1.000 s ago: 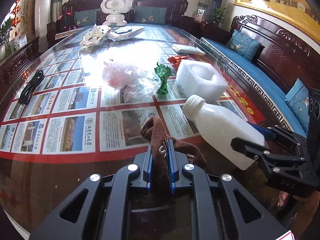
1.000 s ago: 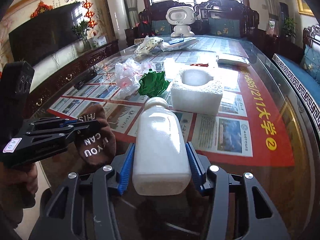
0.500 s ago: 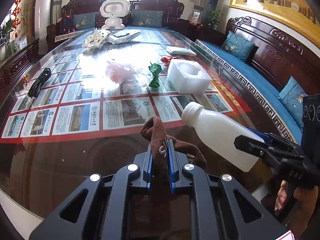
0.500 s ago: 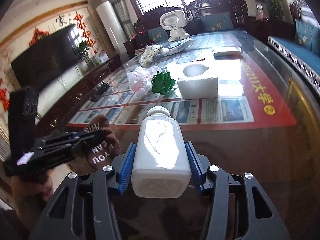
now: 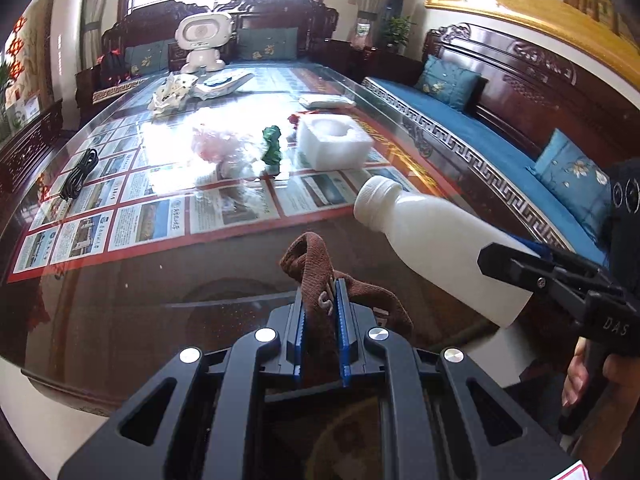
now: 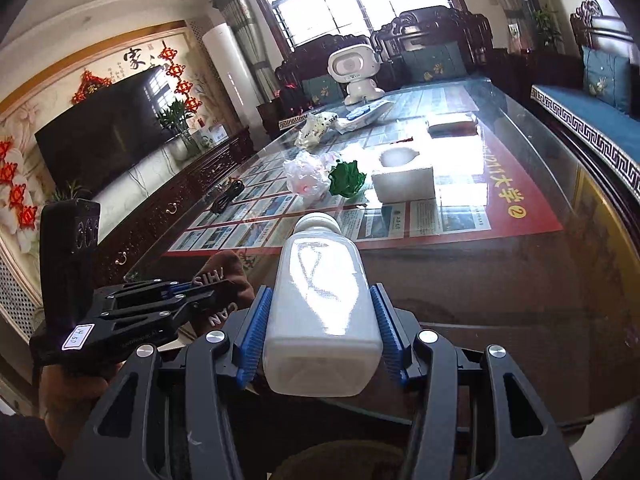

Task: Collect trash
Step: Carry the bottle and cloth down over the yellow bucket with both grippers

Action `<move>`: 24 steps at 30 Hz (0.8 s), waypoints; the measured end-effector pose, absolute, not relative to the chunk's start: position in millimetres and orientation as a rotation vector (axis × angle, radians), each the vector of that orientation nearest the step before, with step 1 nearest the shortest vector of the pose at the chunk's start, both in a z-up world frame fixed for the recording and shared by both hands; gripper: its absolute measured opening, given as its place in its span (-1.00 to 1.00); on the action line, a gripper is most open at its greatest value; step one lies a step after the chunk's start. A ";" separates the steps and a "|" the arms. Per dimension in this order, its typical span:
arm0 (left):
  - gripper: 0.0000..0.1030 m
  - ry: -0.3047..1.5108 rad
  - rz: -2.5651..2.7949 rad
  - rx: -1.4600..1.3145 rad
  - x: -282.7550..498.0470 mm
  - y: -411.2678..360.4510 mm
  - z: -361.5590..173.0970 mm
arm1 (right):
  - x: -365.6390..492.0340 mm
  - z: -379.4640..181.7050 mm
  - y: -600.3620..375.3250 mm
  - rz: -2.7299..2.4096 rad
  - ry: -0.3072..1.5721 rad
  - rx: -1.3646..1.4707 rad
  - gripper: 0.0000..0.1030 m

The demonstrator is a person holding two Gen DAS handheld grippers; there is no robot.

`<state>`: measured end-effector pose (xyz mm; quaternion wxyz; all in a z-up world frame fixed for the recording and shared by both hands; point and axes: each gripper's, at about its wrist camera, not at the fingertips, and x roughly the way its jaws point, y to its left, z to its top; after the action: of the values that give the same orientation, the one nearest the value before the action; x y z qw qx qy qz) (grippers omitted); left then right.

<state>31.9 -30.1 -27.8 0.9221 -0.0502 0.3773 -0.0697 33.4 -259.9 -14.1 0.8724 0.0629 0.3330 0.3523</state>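
Note:
My left gripper (image 5: 320, 280) is shut on a brown sock (image 5: 316, 264), held above the near end of the glass table (image 5: 120, 288). The sock (image 6: 224, 276) and the left gripper (image 6: 208, 284) also show at the left of the right wrist view. My right gripper (image 6: 320, 292) is shut on a white plastic bottle (image 6: 322, 300), cap pointing away; the bottle (image 5: 432, 252) shows at the right of the left wrist view. Farther down the table lie a pink plastic bag (image 5: 216, 144), a green wrapper (image 5: 272, 148) and a white foam block (image 5: 332, 140).
A black cable (image 5: 80, 172) lies at the table's left edge. A white robot toy (image 5: 202, 40), crumpled paper (image 5: 172, 90) and flat packets (image 5: 224, 80) sit at the far end. A blue-cushioned wooden bench (image 5: 480, 128) runs along the right. A television (image 6: 100, 136) stands on the left.
Both grippers have drawn back from the table and risen a little, carrying the sock and the bottle. The trash on the table now looks farther off. Both grips are unchanged.

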 end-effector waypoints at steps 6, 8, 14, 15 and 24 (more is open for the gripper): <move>-0.74 0.778 -0.207 -0.054 -7.6 -53.0 -27.7 | -10.0 -11.1 -277.0 0.710 0.674 0.118 -0.04; -0.74 0.777 -0.230 -0.043 -22.2 -59.9 -29.7 | -24.9 -12.6 -283.5 0.694 0.670 0.118 -0.04; -0.74 0.806 -0.330 -0.067 -62.6 -76.9 -52.9 | -79.4 -30.8 -302.3 0.635 0.688 0.088 -0.04; -0.74 0.817 -0.344 -0.067 -69.1 -79.4 -59.2 | -89.7 -36.0 -305.0 0.629 0.696 0.084 -0.04; -0.74 0.928 -0.405 -0.033 -110.6 -94.6 -119.7 | -133.6 -92.9 -317.7 0.566 0.813 0.085 -0.04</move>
<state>-110.6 -94.6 -119.7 0.8743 -0.0160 0.4446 -0.1940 -133.6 -317.7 -92.9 0.8789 0.0408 0.3900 0.2715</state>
